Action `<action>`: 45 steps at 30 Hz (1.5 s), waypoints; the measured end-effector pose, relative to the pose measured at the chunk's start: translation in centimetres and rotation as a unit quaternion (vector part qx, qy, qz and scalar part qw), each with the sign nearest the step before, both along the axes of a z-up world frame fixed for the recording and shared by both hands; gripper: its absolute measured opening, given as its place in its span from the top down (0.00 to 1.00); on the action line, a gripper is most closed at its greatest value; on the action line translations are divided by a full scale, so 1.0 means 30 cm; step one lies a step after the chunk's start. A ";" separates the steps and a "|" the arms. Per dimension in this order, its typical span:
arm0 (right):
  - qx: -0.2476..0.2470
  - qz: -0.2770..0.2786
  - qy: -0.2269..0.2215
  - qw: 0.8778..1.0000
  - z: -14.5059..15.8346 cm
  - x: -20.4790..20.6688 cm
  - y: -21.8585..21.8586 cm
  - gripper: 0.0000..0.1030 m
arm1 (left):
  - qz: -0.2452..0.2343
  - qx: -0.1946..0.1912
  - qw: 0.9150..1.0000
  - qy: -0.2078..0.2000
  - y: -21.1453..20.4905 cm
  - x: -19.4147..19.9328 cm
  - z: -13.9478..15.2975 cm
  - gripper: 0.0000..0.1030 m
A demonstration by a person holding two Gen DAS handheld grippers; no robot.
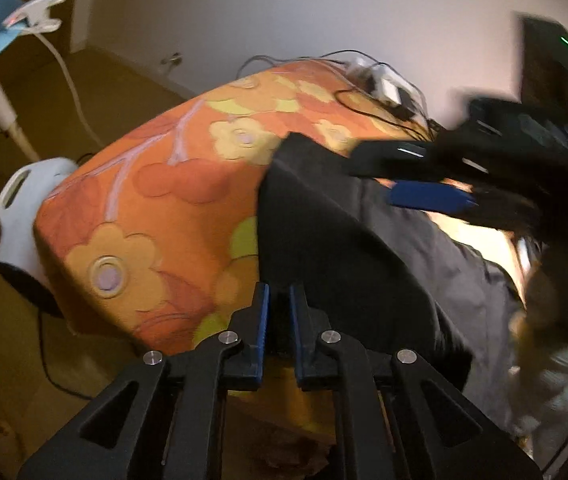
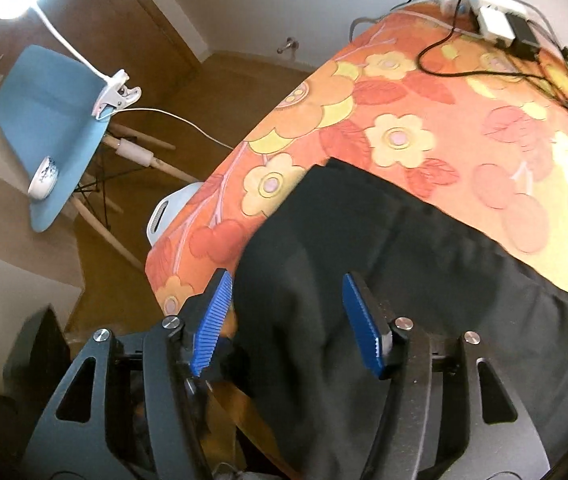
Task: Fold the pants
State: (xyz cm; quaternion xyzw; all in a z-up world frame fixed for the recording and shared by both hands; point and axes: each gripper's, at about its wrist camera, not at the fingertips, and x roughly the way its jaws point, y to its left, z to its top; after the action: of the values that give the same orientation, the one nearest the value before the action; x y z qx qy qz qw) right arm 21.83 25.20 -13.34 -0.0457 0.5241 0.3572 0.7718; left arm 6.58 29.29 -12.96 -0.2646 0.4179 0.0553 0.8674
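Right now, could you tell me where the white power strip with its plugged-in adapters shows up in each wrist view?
Left wrist view: the white power strip lies upper centre-right, at the far edge of the floral tablecloth.
Right wrist view: power strip at the top right, again at the cloth's far edge.
Shared landmark: the black pants lie nearer the camera in both.

Pants [image 2: 363, 248] matt black cloth; tablecloth [image 2: 423, 120] floral fabric; pads [image 2: 363, 320] ribbed plastic.
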 end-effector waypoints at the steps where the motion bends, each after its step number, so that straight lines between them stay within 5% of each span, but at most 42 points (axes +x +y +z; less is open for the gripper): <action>1: -0.003 0.004 0.007 1.000 -0.013 0.007 0.025 0.39 | -0.003 -0.001 1.000 -0.002 -0.007 0.001 0.002 0.93; 14: -0.022 -0.004 0.040 0.999 -0.139 0.066 0.104 0.38 | -0.003 -0.012 1.000 -0.003 0.007 -0.008 -0.013 0.93; 18: -0.048 0.002 0.015 0.999 -0.142 0.059 0.114 0.83 | -0.003 -0.013 1.000 -0.003 0.005 -0.010 -0.014 0.93; 23: -0.030 -0.010 0.021 0.999 -0.149 0.082 0.069 0.94 | 0.008 -0.004 1.000 -0.001 0.013 -0.014 -0.005 0.89; 24: -0.026 -0.012 0.023 0.999 -0.151 0.085 0.061 0.94 | 0.013 -0.001 1.000 -0.001 0.018 -0.015 -0.003 0.84; 26: -0.015 -0.017 0.031 0.999 -0.154 0.094 0.043 0.94 | 0.026 -0.002 1.000 -0.004 0.031 -0.014 -0.002 0.59; 27: -0.010 -0.018 0.035 0.999 -0.156 0.097 0.036 0.94 | 0.035 -0.007 0.999 -0.007 0.040 -0.011 -0.003 0.56; 40: 0.082 -0.036 0.108 0.990 -0.175 0.176 -0.041 0.91 | 0.036 -0.074 0.996 -0.037 0.125 0.114 -0.048 0.49; 45: 0.126 -0.041 0.127 0.983 -0.156 0.213 -0.074 0.59 | 0.034 -0.129 0.990 -0.049 0.135 0.102 -0.060 0.48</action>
State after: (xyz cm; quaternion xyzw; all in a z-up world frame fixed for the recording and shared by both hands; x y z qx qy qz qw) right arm 28.22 22.97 -18.01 0.1195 0.5696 0.3913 0.7128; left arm 9.65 33.34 -14.75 -0.3908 0.3692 0.0178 0.8430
